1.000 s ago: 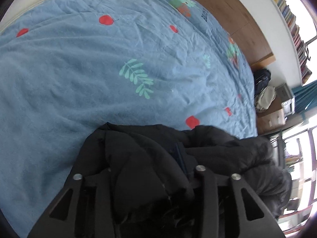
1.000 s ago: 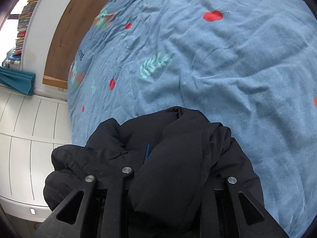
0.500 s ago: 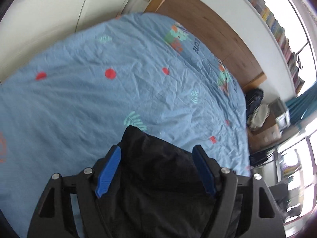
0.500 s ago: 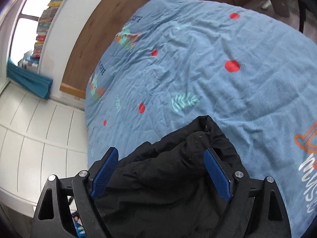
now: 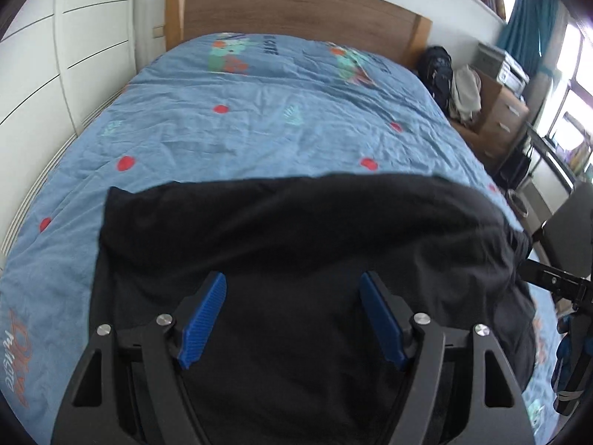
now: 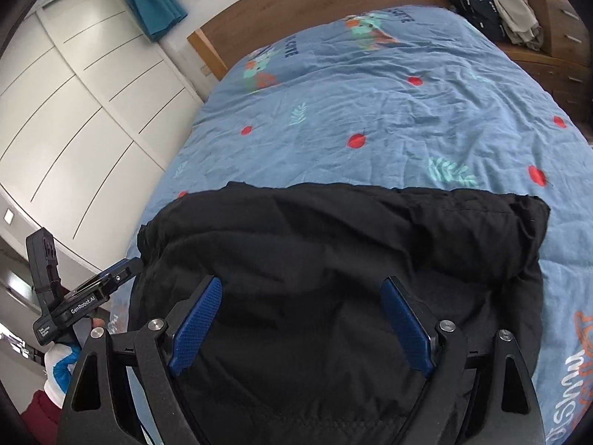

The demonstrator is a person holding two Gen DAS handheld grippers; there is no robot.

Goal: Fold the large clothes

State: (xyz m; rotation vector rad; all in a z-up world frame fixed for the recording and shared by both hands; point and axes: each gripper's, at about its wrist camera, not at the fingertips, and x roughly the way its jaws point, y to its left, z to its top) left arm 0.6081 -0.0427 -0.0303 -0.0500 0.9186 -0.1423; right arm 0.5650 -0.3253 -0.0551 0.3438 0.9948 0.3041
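Observation:
A black puffy jacket (image 5: 296, 230) lies folded in a wide bundle on the near end of the blue bed cover (image 5: 259, 118). It also shows in the right wrist view (image 6: 352, 244). My left gripper (image 5: 292, 296) is open and empty above the jacket, its blue pads (image 5: 202, 320) spread apart. My right gripper (image 6: 300, 304) is open and empty above the jacket too, blue pads (image 6: 407, 324) apart. The right gripper's body shows at the right edge of the left wrist view (image 5: 556, 282). The left gripper's body shows at the left of the right wrist view (image 6: 74, 300).
The blue cover (image 6: 370, 111) with red dots and leaf prints spreads to a wooden headboard (image 5: 296, 15). White wardrobe doors (image 6: 74, 111) stand on the left. A black backpack (image 5: 439, 70) and wooden drawers (image 5: 500, 118) stand at the right of the bed.
Both grippers have let go of the jacket, opened and pulled back and up. The jacket now lies spread wider on the bed, and more of the room is in view.

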